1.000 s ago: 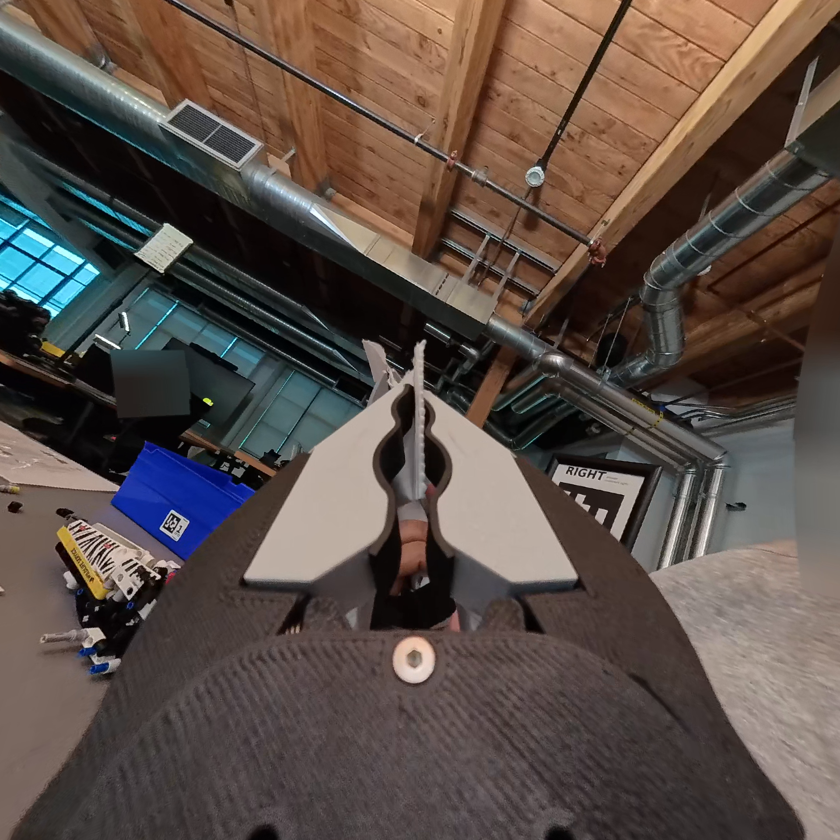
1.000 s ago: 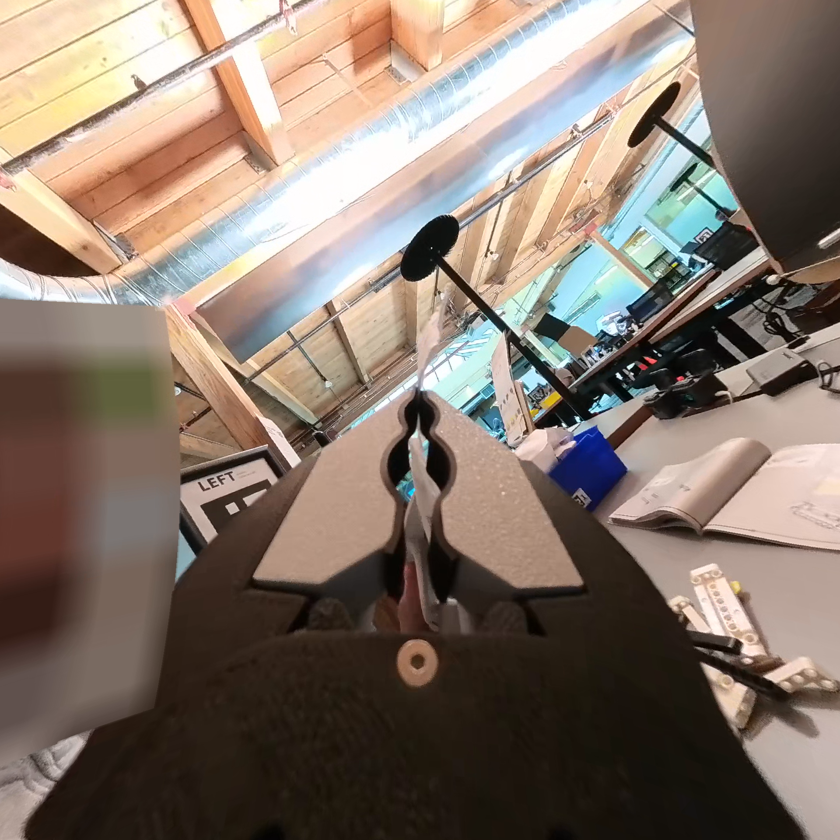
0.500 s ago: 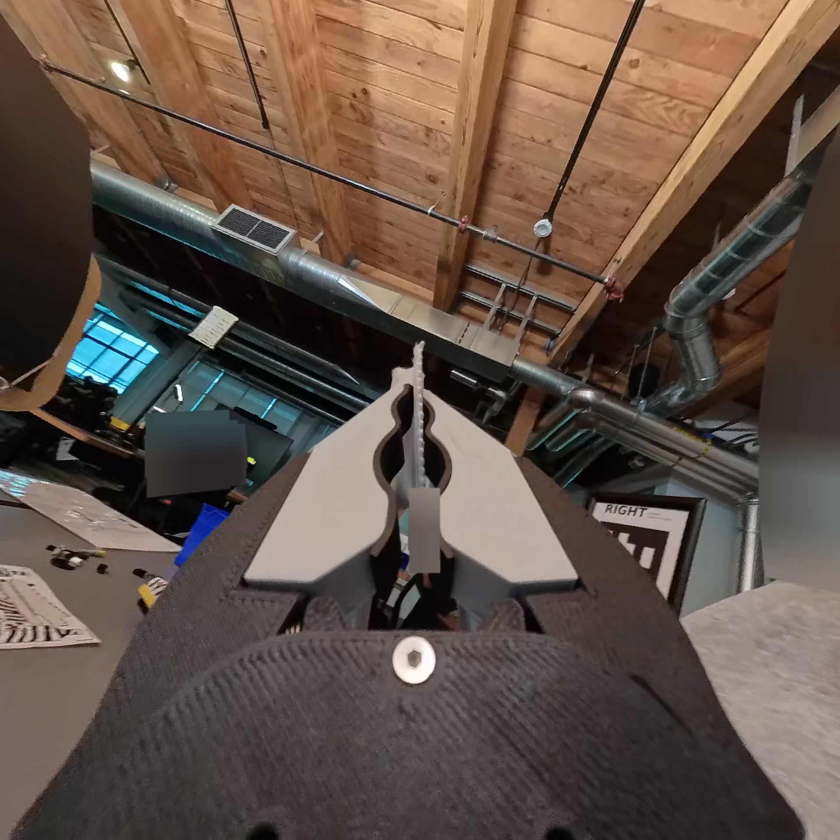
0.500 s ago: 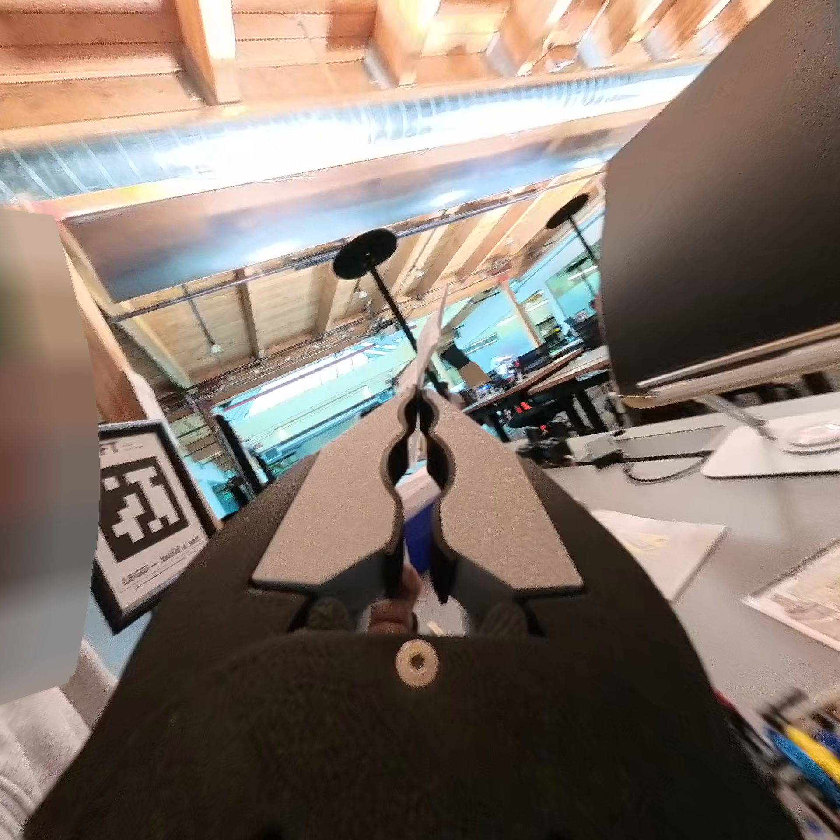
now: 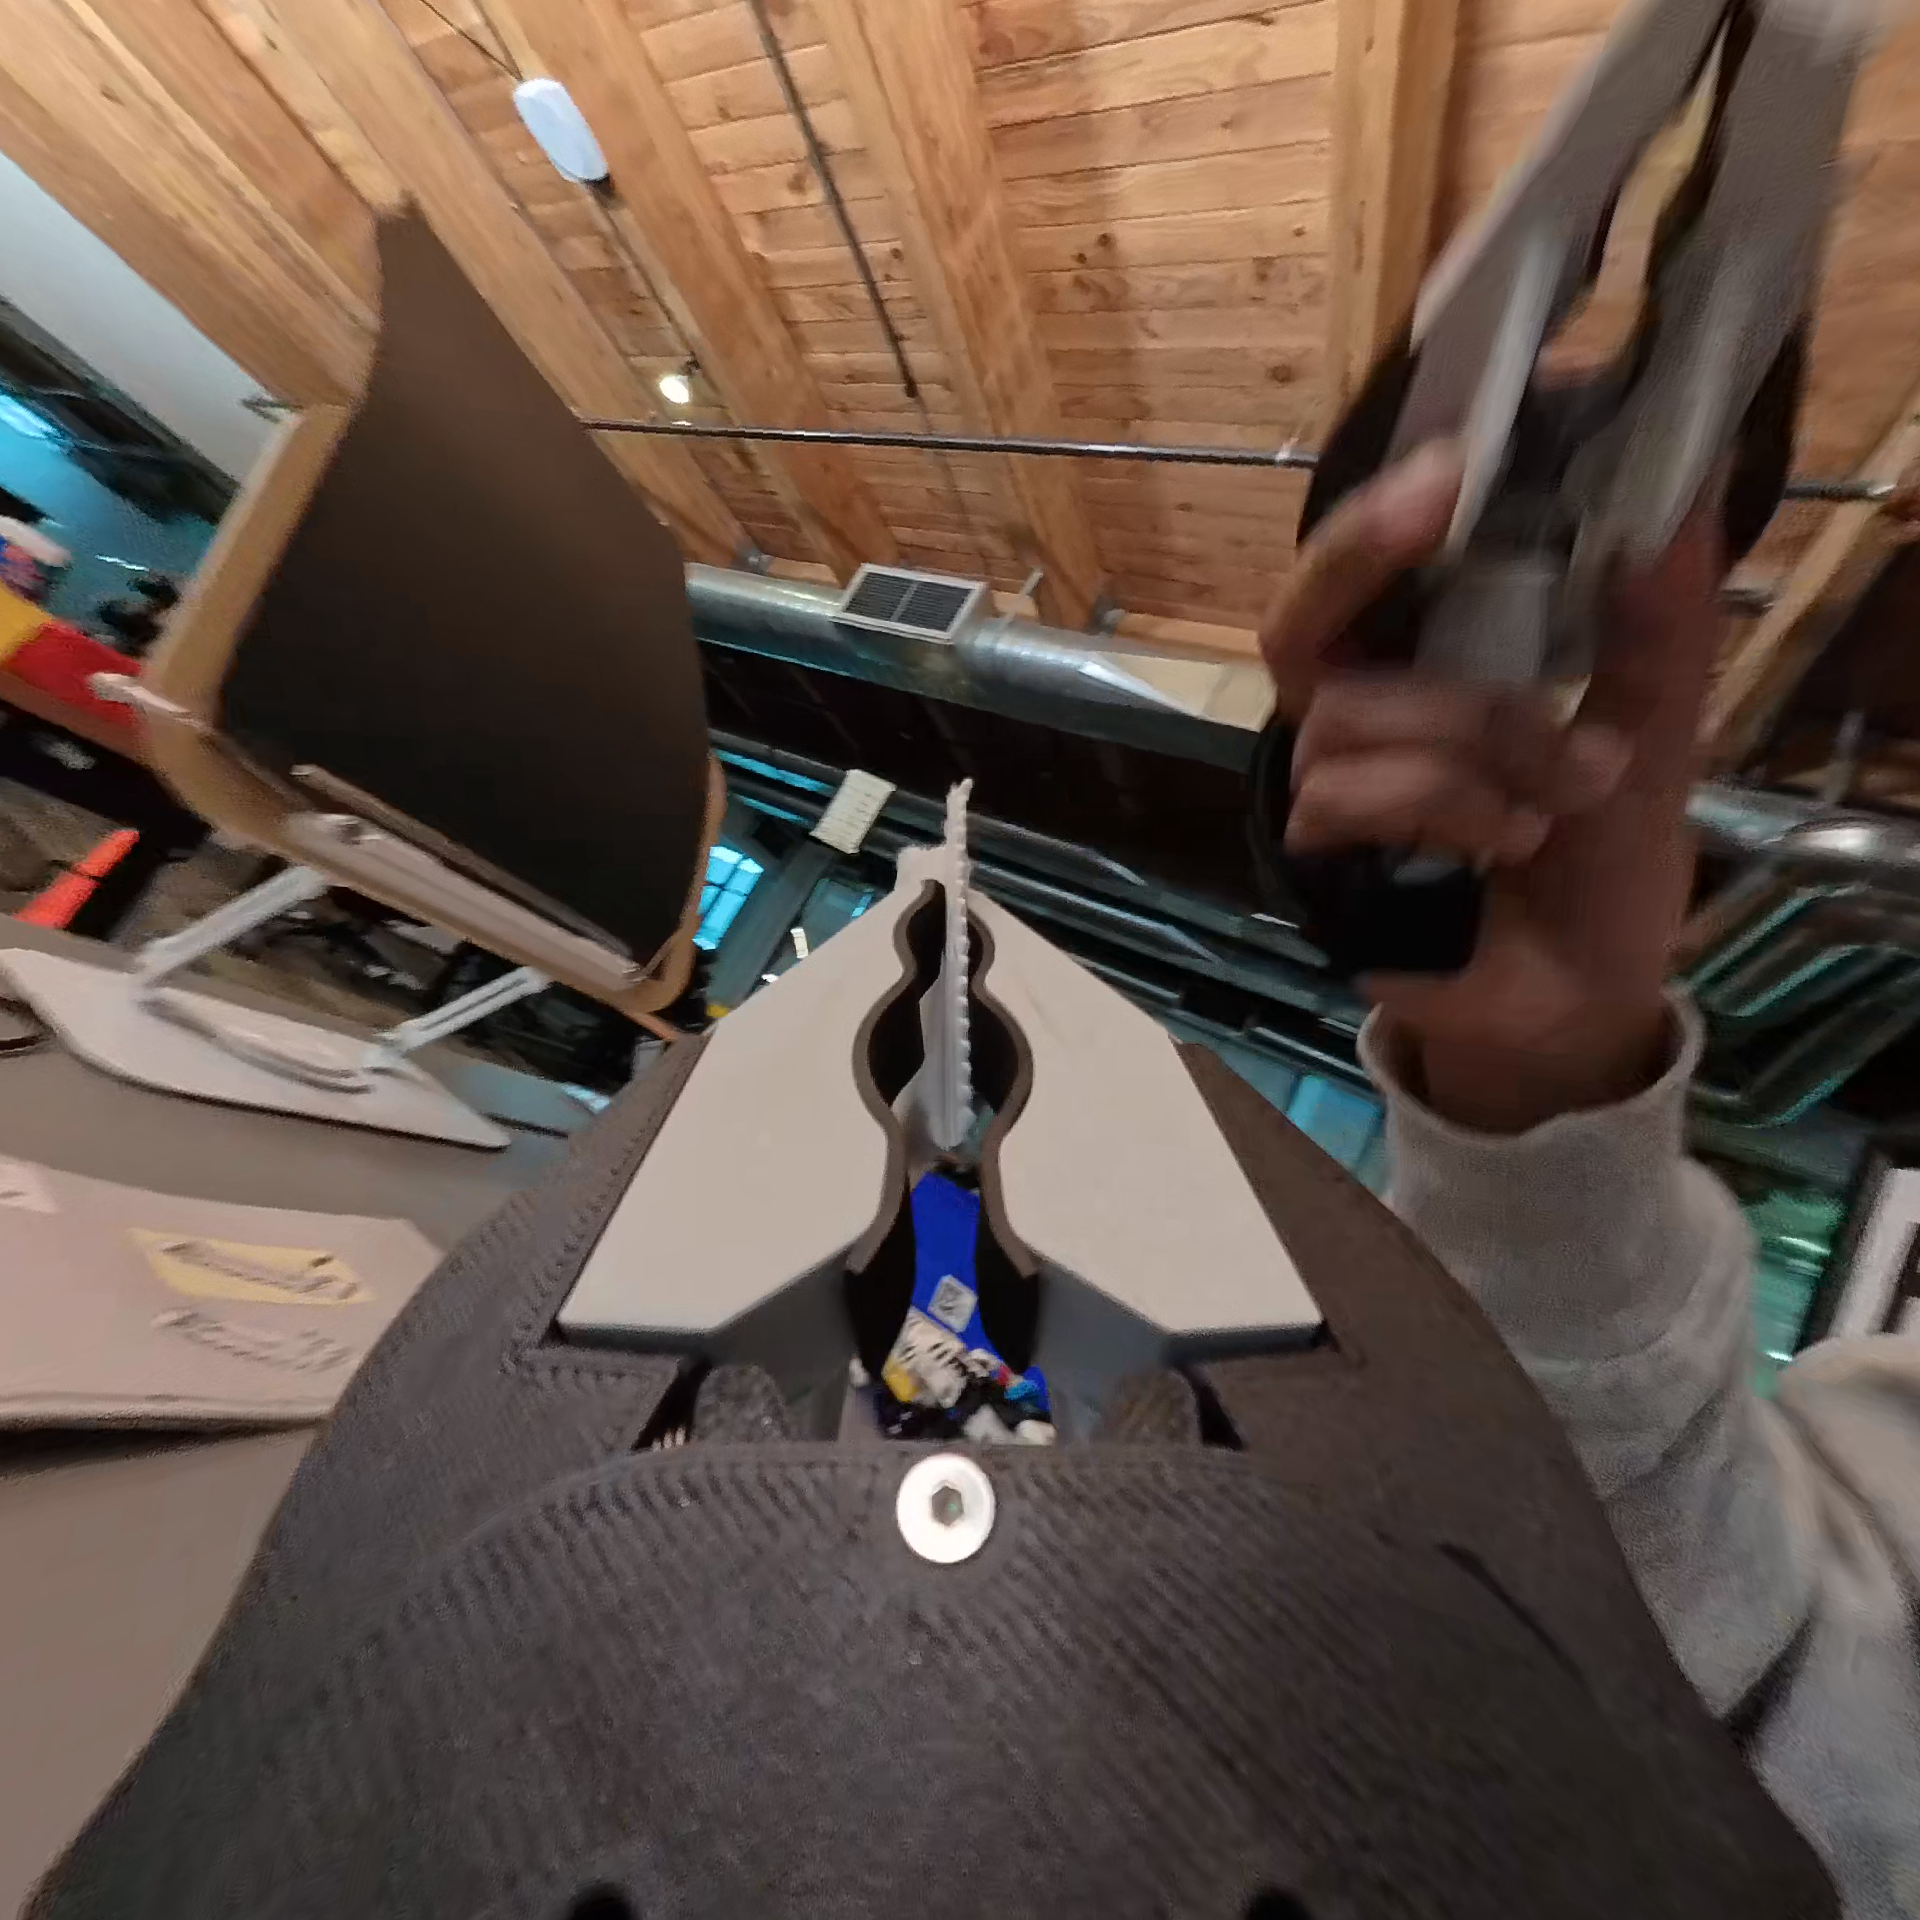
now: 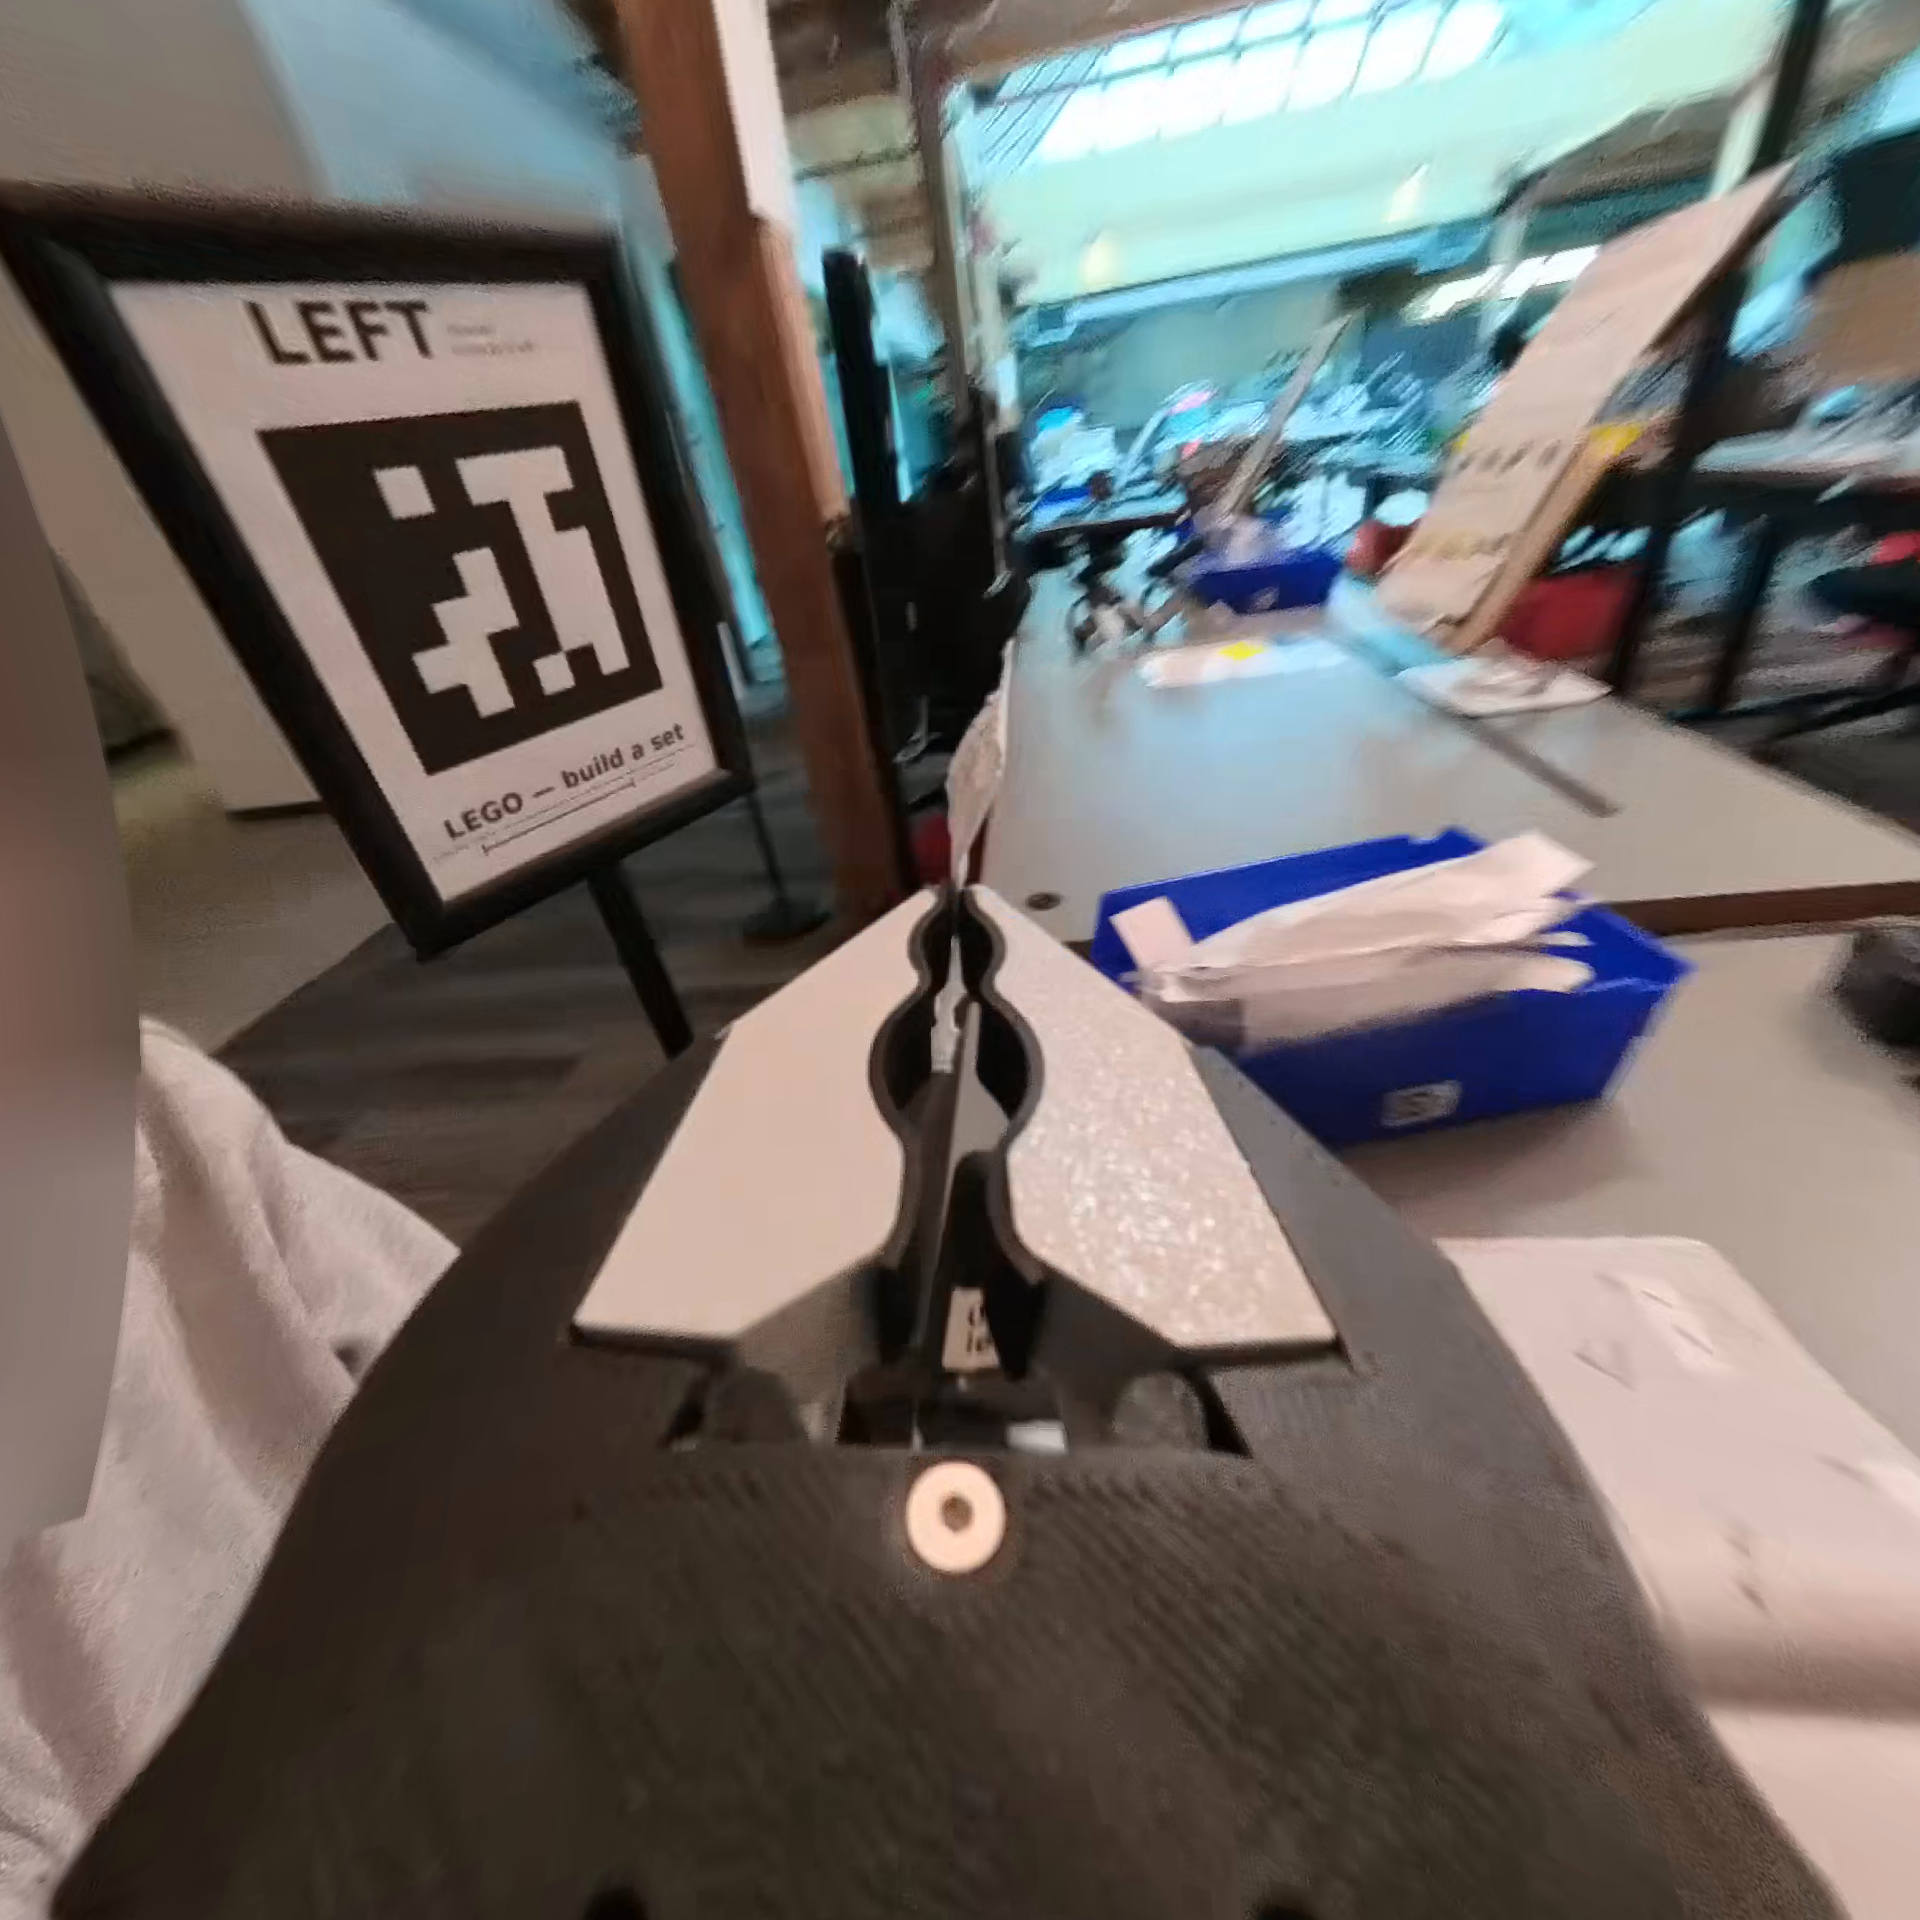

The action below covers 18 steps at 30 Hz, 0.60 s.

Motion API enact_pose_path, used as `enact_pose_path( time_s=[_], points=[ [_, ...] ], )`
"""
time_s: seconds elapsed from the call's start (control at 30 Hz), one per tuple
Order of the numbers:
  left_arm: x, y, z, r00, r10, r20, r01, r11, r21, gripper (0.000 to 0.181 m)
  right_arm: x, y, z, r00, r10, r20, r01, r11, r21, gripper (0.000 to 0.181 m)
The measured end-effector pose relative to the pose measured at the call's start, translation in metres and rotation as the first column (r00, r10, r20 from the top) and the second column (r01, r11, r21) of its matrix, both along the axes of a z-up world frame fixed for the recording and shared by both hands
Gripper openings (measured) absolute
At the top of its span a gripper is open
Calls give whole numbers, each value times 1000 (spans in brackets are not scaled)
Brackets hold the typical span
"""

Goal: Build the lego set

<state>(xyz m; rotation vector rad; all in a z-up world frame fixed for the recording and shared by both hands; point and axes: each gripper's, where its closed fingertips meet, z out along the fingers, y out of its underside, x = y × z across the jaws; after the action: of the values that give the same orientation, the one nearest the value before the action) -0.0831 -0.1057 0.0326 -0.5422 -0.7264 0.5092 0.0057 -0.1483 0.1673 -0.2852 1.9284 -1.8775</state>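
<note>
Both grippers, left (image 5: 943,894) and right (image 6: 961,899), stay clamped on torn bag strips (image 5: 951,997) (apparently one each); they have swung from the ceiling toward the bin (image 6: 1455,1049), so discarding likely comes next.

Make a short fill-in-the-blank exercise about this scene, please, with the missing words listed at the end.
1. The bin on the table is ____ in colour.
2. The left hand-held gripper is shut on a thin ____ strip.
3. The framed sign stands on the ____, beside the table.
4. The ceiling is made of ____.

Missing words: blue; white; floor; wood
</note>
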Motion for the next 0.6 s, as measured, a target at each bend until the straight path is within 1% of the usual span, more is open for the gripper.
enact_pose_path(
  time_s=[0.07,0.13,0.2,0.27,0.3,0.33,0.37,0.4,0.47,0.5,0.57,0.6],
  points=[
    [-5,-13,-11,997,57,47,-58,998,5,0,7,-56,-11,996,66,63,-72,993,98,0],
    [-7,-28,-18,993,94,76,-98,994,50,0,16,-109,-26,986,123,113,-141,975,174,0],
    [-7,-39,-21,991,101,92,-109,990,85,0,17,-161,-38,983,127,135,-155,961,227,0],
    [-6,-52,-23,986,136,99,-146,983,109,0,8,-212,-46,989,77,125,-106,962,251,0],
    [-5,-58,-24,982,156,104,-168,979,116,0,0,-238,-51,992,23,126,-58,958,279,0],
    [-4,-64,-25,979,172,108,-184,975,120,0,-9,-262,-58,987,-29,156,-23,946,324,0],
    [-4,-69,-26,977,181,112,-194,973,121,0,-15,-284,-68,976,-68,209,-19,920,391,0],
    [-5,-74,-28,975,184,121,-198,973,115,0,-21,-304,-81,959,-108,261,-30,880,475,0],
    [-9,-79,-34,970,193,148,-207,975,84,0,-31,-337,-111,931,-194,310,-38,793,608,0],
    [-9,-82,-36,968,197,154,-211,974,82,0,-37,-350,-124,928,-232,293,-13,765,644,0],
    [-9,-86,-38,970,189,153,-207,972,112,0,-47,-369,-143,930,-287,228,57,727,684,0],
    [-10,-86,-39,972,179,152,-198,973,122,0,-50,-375,-149,931,-299,211,73,717,694,9]
  ],
)
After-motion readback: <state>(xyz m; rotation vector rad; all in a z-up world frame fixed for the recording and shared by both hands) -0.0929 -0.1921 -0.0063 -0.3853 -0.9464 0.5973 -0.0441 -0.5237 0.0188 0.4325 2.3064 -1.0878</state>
